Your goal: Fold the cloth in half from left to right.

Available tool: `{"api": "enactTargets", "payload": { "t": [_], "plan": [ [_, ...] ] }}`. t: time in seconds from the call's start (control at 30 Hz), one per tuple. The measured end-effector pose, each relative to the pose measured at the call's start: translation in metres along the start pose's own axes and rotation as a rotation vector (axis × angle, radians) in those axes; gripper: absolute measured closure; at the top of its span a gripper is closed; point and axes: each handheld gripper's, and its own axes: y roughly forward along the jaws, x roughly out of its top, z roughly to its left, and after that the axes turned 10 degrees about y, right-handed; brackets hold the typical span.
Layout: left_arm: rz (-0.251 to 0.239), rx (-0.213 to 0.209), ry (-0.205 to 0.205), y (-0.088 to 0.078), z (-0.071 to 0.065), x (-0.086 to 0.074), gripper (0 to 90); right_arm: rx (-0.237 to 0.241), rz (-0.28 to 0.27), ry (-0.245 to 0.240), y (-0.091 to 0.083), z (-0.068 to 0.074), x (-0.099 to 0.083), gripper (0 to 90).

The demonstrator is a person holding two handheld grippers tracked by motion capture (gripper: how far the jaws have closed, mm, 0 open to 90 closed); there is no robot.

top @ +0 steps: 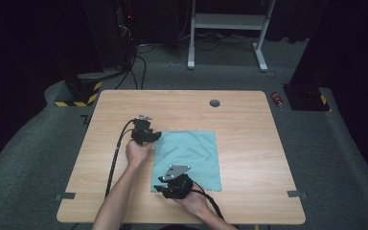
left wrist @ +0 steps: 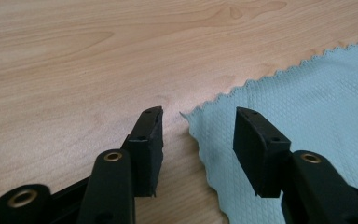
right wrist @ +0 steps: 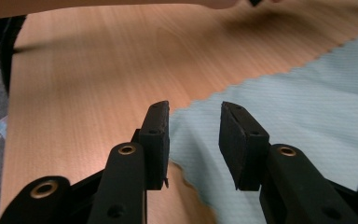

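Two corners of the teal cloth (top: 188, 158), lying flat mid-counter (top: 249, 124), are sitting between my spread left tongs (left wrist: 198, 122) and right tongs (right wrist: 195, 115). Pads may be closing above thin fabric, missing it or dragging wrinkles.

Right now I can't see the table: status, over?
Both tools open: left tool at cloth far-left corner, right tool at near-left corner. Cloth flat. Nothing in the way.
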Motion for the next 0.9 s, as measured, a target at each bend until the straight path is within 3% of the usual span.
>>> {"api": "enactTargets", "payload": {
  "t": [0.3, 0.57, 0.6, 0.73, 0.9],
  "plan": [
    [0.014, 0.01, 0.004, 0.006, 0.002, -0.002, 62.2, 0.011, 0.022, -0.034, 0.016, 0.014, 0.0, 65.2],
    [0.009, -0.001, 0.032, 0.007, -0.001, -0.002, 72.5, -0.032, 0.052, -0.064, 0.02, 0.015, 0.002, 80.2],
    [0.006, -0.003, 0.032, 0.008, 0.0, -0.002, 77.0, -0.036, 0.053, -0.059, 0.02, 0.015, 0.002, 82.6],
    [0.005, -0.007, 0.021, 0.008, 0.002, -0.003, 84.9, -0.058, 0.048, -0.078, 0.02, 0.017, 0.001, 89.4],
    [0.002, -0.021, -0.001, 0.008, 0.005, -0.003, 89.4, -0.069, 0.035, -0.095, 0.018, 0.021, 0.0, 90.0]
  ]
}}
